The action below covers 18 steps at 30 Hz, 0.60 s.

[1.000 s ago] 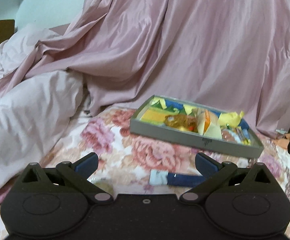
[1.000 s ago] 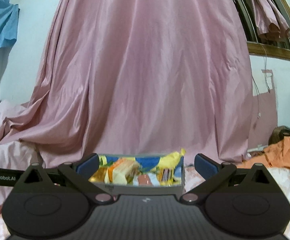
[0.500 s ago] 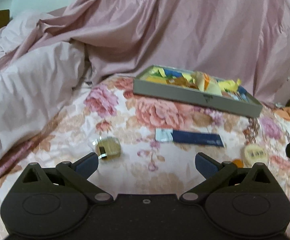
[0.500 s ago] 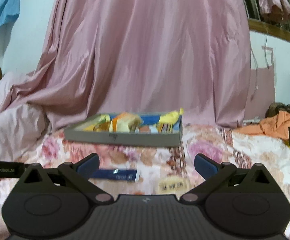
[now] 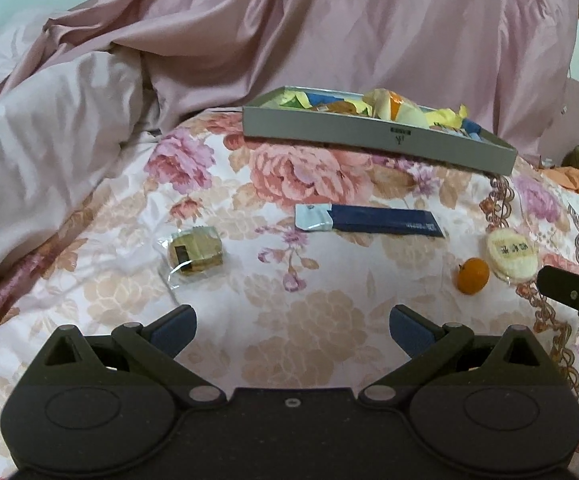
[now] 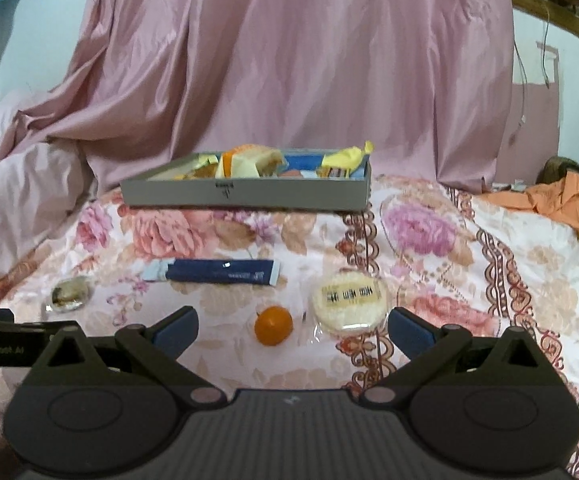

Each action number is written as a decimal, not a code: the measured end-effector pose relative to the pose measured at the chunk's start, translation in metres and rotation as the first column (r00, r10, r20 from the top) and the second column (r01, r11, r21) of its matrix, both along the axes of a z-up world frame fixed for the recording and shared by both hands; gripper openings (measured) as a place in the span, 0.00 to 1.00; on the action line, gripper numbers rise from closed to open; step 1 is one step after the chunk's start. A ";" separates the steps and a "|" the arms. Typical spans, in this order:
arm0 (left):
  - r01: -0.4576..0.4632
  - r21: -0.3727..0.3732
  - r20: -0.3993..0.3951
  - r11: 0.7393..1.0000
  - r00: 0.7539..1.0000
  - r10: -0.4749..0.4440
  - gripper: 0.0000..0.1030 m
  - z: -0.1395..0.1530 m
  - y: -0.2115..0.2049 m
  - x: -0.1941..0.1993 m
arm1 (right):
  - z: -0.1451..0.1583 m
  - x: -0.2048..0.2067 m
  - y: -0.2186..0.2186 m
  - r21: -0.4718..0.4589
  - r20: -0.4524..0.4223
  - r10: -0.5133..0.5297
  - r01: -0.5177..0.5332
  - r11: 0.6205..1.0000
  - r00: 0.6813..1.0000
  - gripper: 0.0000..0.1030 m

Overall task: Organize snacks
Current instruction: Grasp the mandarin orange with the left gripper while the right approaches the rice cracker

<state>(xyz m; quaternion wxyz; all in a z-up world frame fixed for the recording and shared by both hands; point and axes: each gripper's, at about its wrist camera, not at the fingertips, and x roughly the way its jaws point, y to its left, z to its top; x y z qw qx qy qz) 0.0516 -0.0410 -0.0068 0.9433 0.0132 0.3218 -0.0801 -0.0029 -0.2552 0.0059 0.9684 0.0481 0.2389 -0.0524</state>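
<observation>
Left wrist view: left gripper (image 5: pixel 291 330) has its fingers (image 5: pixel 173 326) spread wide and empty above the floral bedspread (image 5: pixel 321 344). Bare fabric lies directly ahead. A grey tray (image 5: pixel 373 136) sits at the far edge of the bedspread, against the pink drape (image 5: pixel 329 28), and is filled with mixed snack wrappers. A dark blue snack bar (image 5: pixel 369 221) lies between tray and gripper, long axis left-right, its pale end to the left. A clear-wrapped brown snack (image 5: pixel 195 251) lies to its left; a small orange (image 5: pixel 472 276) touches a round rice cracker (image 5: pixel 511 255) at right.

Right wrist view: right gripper (image 6: pixel 292 328) also has its fingers (image 6: pixel 409 330) spread wide, holding nothing. The small orange (image 6: pixel 273 325) lies between the fingertips, the round rice cracker (image 6: pixel 349 306) just right of it. The dark blue snack bar (image 6: pixel 213 271) lies crosswise beyond, and the grey tray (image 6: pixel 249 196) farther back. Open bedspread extends to the right.
</observation>
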 end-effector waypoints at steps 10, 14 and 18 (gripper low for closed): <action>0.024 0.011 -0.024 1.000 0.999 -0.024 0.99 -0.005 -0.007 0.001 | -0.008 0.010 -0.006 0.019 -0.061 -0.018 0.019 1.000 0.998 1.00; 0.033 0.010 -0.031 0.999 0.999 -0.032 0.99 -0.004 -0.010 0.003 | -0.008 0.011 -0.006 0.018 -0.070 -0.014 0.015 1.000 0.997 1.00; 0.073 0.011 -0.038 0.997 0.997 -0.072 0.99 -0.003 -0.019 0.008 | -0.005 0.013 -0.010 0.017 -0.078 0.003 -0.002 1.000 0.997 1.00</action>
